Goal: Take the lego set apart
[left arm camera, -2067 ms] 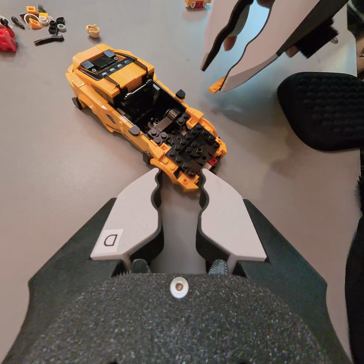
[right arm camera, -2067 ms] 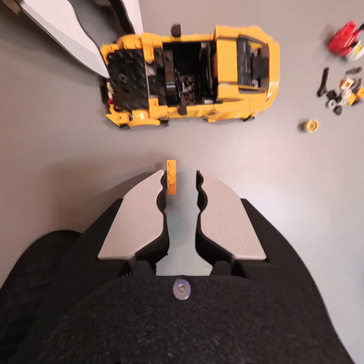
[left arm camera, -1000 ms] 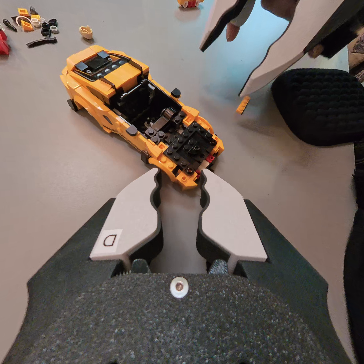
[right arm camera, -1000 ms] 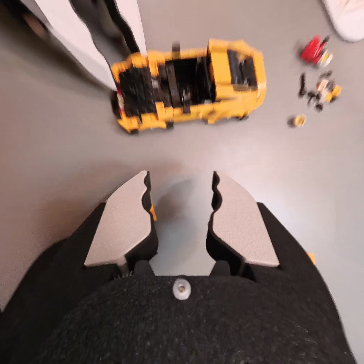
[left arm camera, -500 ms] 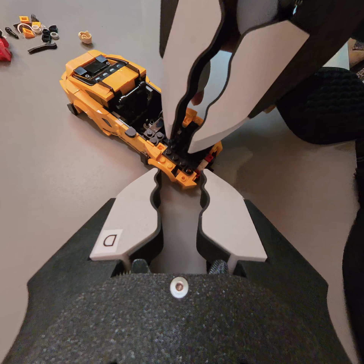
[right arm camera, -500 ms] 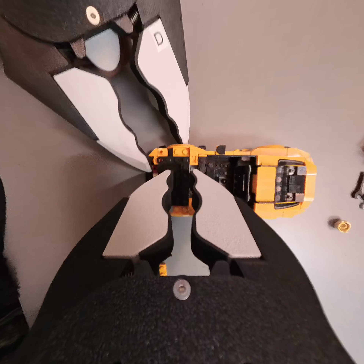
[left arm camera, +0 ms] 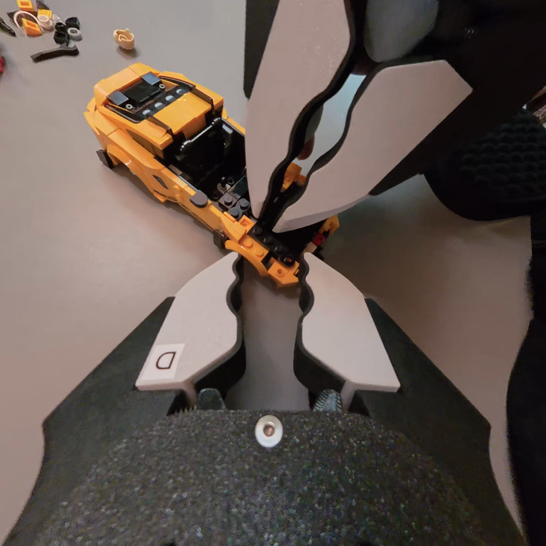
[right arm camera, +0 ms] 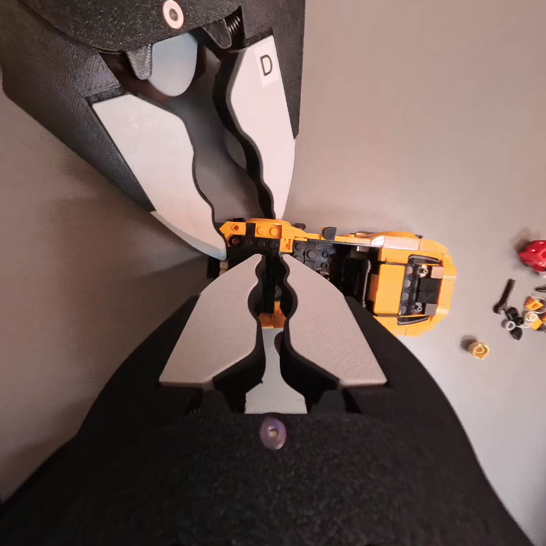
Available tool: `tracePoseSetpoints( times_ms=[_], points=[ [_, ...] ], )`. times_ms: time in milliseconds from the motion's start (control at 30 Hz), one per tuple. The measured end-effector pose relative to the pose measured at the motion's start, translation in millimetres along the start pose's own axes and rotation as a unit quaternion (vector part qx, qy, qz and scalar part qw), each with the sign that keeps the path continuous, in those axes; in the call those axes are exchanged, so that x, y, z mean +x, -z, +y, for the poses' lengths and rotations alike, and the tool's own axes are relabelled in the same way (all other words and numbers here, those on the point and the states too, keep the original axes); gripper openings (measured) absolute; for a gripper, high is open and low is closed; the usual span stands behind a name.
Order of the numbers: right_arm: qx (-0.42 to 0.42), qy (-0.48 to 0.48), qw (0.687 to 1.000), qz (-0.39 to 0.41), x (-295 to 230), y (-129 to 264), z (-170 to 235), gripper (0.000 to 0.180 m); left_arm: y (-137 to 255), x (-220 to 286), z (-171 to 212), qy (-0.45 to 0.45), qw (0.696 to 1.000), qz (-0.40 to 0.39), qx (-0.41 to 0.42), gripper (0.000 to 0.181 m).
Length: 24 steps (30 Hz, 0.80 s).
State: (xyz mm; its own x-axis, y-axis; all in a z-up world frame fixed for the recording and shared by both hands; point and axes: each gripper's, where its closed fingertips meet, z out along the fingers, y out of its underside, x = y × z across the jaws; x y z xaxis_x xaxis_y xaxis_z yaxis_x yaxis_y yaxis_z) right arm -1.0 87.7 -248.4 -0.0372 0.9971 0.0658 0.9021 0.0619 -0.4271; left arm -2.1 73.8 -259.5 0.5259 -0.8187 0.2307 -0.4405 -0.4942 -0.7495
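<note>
A yellow lego car (left arm camera: 165,118) with its roof off lies on the grey table (left arm camera: 74,236). My left gripper (left arm camera: 270,260) holds the car's nose between its fingertips. My right gripper (left arm camera: 269,220) comes down from above onto the studded black front section. In the right wrist view my right gripper (right arm camera: 272,257) is shut on a narrow black plate (right arm camera: 270,283) that stands on edge between the fingers, over the front of the car (right arm camera: 390,283). The left gripper (right arm camera: 248,224) clamps the nose from the far side.
A pile of small loose parts (left arm camera: 47,26) and a tan piece (left arm camera: 124,38) lie at the far left. In the right wrist view the pile (right arm camera: 526,307), a red piece (right arm camera: 534,257) and a gold round piece (right arm camera: 478,350) lie right. A black knit sleeve (left arm camera: 487,171) is at right. The grippers are tip to tip, or close to it.
My right gripper let a small orange plate drop on the table, swung over the car's front and closed on the black plate. My left gripper kept its hold on the nose.
</note>
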Motion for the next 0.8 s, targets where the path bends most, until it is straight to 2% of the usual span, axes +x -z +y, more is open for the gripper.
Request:
tracePoseSetpoints(
  times_ms=[167,400,633,800],
  points=[
    [0.030,0.027,0.998,0.039,-0.9,1.2,-1.0,0.006,-0.4,1.1,0.4,-0.004,1.000,-0.001,-0.004,0.034],
    [0.082,-0.005,0.996,0.039,-2.1,4.0,-2.2,0.006,-0.8,3.4,0.9,-0.006,1.000,0.002,-0.006,0.034],
    [0.107,0.002,0.993,0.048,-4.9,7.5,-1.9,0.005,-0.2,6.1,2.0,-0.006,1.000,0.011,-0.013,0.033],
    [0.163,0.013,0.985,0.057,-10.7,27.7,-18.9,0.000,-0.2,2.5,1.2,0.012,1.000,0.007,-0.018,0.027]
  ],
)
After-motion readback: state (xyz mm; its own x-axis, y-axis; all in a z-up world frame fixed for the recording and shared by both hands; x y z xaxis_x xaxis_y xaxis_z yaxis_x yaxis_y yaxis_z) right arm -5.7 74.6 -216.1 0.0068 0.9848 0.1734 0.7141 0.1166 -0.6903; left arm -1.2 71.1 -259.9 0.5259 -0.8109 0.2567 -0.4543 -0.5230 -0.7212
